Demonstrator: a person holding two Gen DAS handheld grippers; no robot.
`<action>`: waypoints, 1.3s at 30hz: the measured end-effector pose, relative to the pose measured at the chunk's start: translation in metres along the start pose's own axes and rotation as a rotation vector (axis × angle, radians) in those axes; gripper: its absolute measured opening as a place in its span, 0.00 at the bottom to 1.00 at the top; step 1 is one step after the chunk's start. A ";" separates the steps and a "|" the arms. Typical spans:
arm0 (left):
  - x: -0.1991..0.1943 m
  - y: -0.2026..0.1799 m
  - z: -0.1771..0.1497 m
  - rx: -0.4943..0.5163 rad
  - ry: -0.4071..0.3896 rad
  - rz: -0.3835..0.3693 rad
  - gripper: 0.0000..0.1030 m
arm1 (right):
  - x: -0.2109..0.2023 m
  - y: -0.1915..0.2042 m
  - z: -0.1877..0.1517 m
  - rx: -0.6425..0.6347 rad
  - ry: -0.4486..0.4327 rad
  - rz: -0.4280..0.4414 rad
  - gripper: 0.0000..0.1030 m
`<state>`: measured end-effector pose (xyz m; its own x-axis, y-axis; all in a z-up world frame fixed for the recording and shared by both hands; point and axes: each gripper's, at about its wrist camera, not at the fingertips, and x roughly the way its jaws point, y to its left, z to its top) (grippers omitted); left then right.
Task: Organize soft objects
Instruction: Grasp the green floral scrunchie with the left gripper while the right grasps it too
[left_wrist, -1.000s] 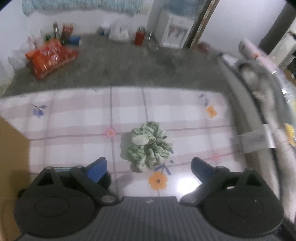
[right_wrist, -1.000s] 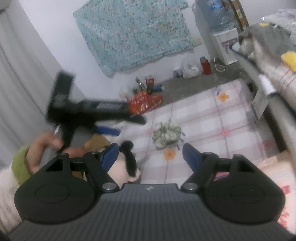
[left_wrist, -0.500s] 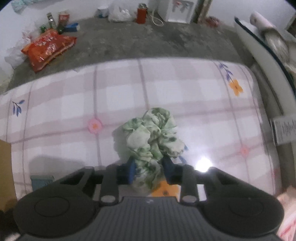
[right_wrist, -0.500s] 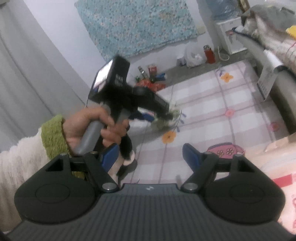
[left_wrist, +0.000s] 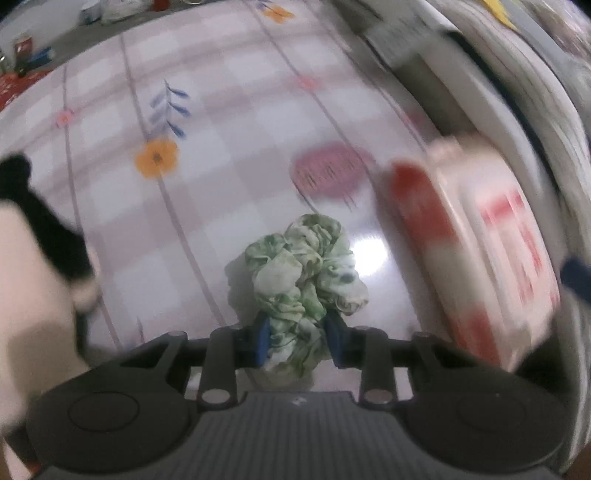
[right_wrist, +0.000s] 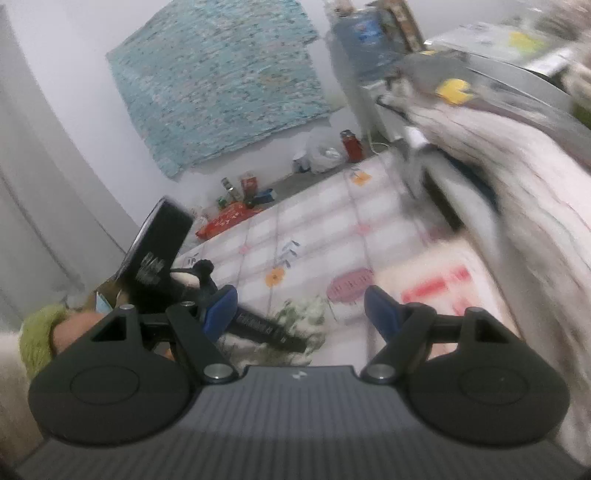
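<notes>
A green-and-white fabric scrunchie (left_wrist: 303, 266) hangs bunched between the blue pads of my left gripper (left_wrist: 297, 332), above the checked floor mat (left_wrist: 221, 92). The pads press on its lower folds, and the jaws are opening slightly around it. The gripper points steeply down. In the right wrist view the same scrunchie (right_wrist: 314, 306) shows blurred under the left tool, held by a hand in a green cuff (right_wrist: 40, 332). My right gripper (right_wrist: 301, 308) is open, its pads wide apart with nothing between them. A black-and-white plush toy (left_wrist: 22, 221) lies at the left.
A red-and-white box (left_wrist: 480, 251) stands just right of the scrunchie. A pink oval item (left_wrist: 328, 173) lies on the mat beyond it. A bed piled with blankets (right_wrist: 517, 166) runs along the right. Bottles, bags and a red packet (right_wrist: 229, 218) sit by the far wall.
My left gripper went from open above the scrunchie to shut on it, then carried it across the mat toward the red-and-white box. The right gripper swung right, still open.
</notes>
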<state>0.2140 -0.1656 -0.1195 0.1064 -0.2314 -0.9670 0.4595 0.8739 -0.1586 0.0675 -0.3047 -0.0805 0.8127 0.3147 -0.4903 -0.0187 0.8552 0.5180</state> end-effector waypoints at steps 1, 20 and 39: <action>-0.003 -0.004 -0.012 0.011 0.000 -0.003 0.32 | -0.007 -0.004 -0.005 0.016 -0.001 -0.003 0.74; -0.028 -0.015 -0.133 0.052 -0.255 0.101 0.65 | 0.005 0.027 -0.064 -0.023 0.292 0.035 0.73; -0.035 -0.017 -0.138 0.042 -0.283 0.069 0.24 | 0.071 0.046 -0.084 -0.085 0.450 0.040 0.15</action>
<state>0.0806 -0.1137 -0.1104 0.3771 -0.2875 -0.8804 0.4785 0.8744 -0.0807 0.0754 -0.2083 -0.1501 0.4769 0.4797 -0.7365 -0.1075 0.8635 0.4928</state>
